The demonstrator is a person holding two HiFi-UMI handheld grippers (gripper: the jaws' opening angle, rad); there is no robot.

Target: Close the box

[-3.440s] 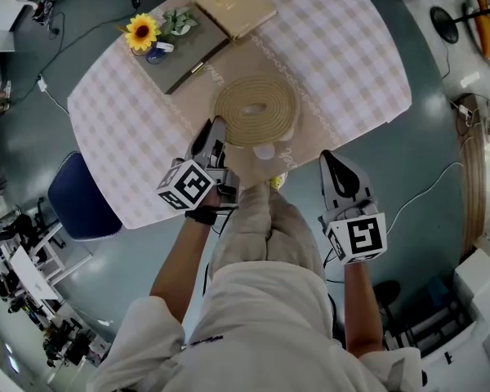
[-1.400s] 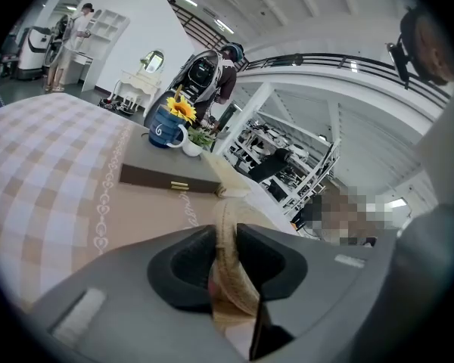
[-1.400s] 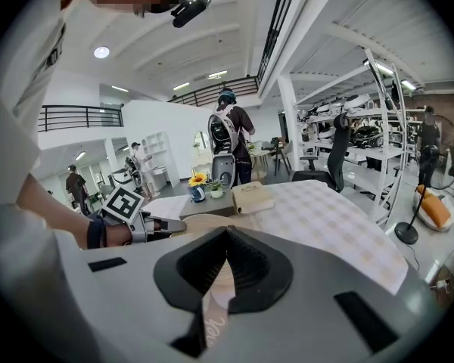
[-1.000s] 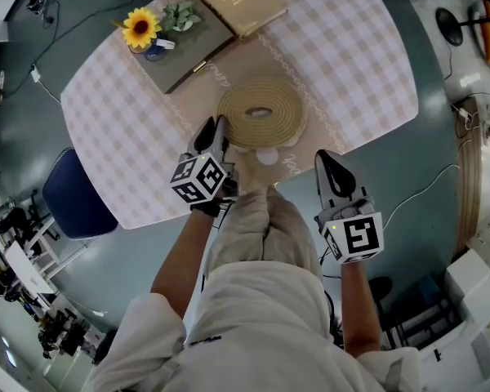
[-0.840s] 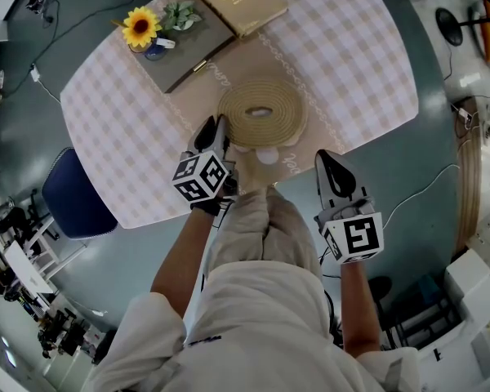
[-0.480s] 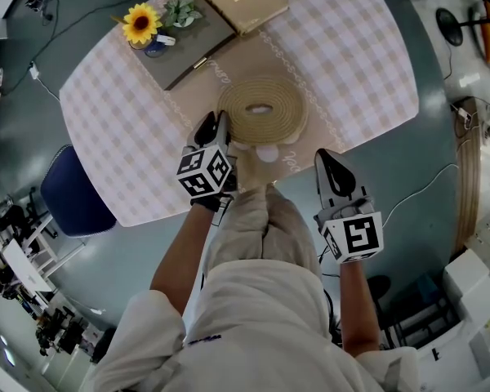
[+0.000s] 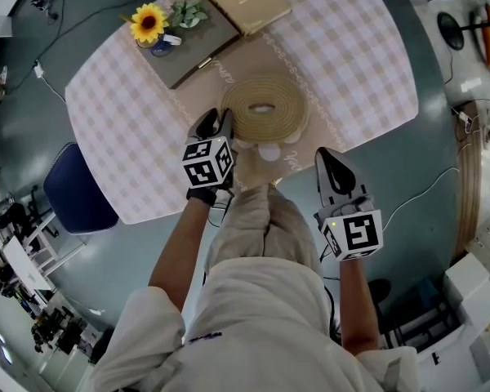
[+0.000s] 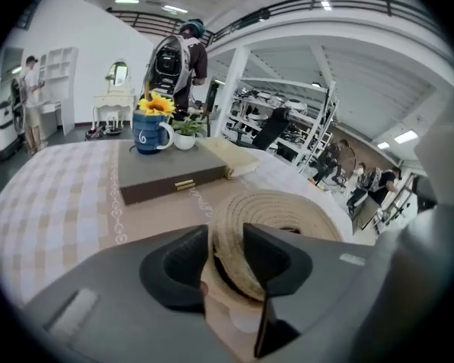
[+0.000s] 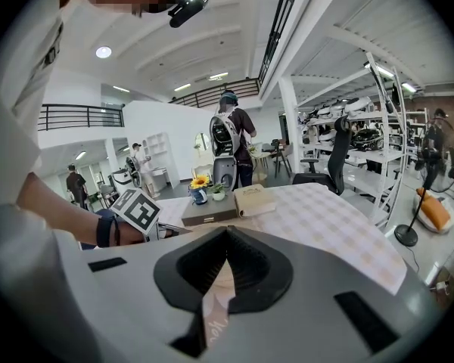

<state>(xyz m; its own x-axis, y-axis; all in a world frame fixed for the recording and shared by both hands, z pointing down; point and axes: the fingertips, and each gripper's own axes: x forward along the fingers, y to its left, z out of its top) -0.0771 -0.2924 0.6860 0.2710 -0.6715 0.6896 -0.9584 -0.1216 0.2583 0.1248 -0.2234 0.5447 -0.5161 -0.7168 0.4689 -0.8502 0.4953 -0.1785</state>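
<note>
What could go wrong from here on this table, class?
The left hand-held gripper, jaws just opening with the woven coil's rim between them, may drag the coil if it pulls away. The mug and small plant stand on the grey box; handling that box could tip them.

Big open lab or workshop hall: high white ceiling (image 9: 212, 44), mezzanine railing (image 9: 76, 116), equipment racks (image 9: 371, 134), office chair (image 9: 337, 153), bare grey floor (image 7: 24, 149).
</note>
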